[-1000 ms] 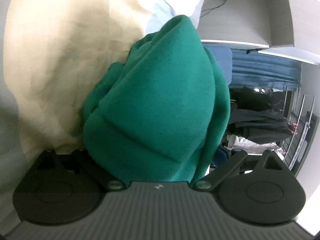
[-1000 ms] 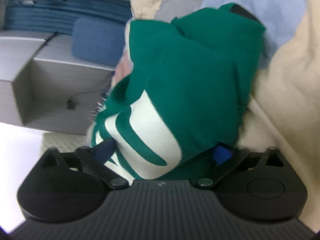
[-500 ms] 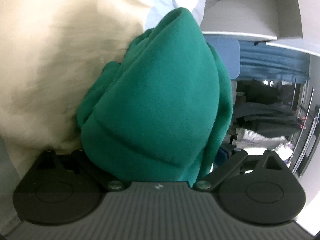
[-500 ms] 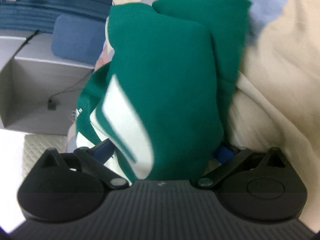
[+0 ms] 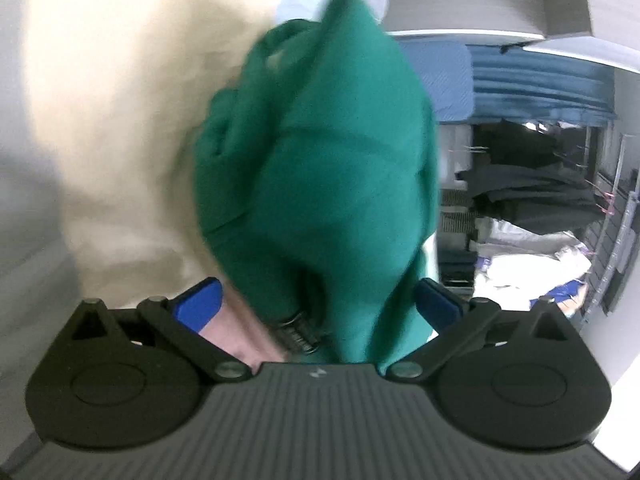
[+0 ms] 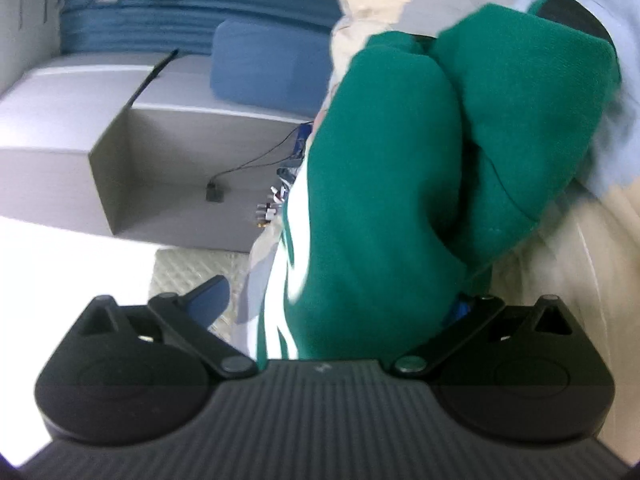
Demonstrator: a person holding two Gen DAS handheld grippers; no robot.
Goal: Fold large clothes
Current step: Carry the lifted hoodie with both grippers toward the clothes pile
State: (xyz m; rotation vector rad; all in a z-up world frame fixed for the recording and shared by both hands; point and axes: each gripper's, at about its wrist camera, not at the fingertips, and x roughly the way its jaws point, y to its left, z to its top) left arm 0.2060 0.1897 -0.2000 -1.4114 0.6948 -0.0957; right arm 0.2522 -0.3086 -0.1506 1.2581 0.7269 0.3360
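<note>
Jaws spread on both our left gripper point(image 5: 316, 304) and right gripper point(image 6: 340, 300); soft, limp green sweatshirt point(image 5: 320, 168) between them, best pinched at its hem

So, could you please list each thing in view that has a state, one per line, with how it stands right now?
Green garment: bunched up, not folded flat, hanging between both claws.
Left claw: fingers spread wide, cloth draped between them; a grip cannot be told.
Right claw: fingers apart, cloth filling the gap; a grip cannot be told.
Cream fabric: spread out behind the garment.
</note>
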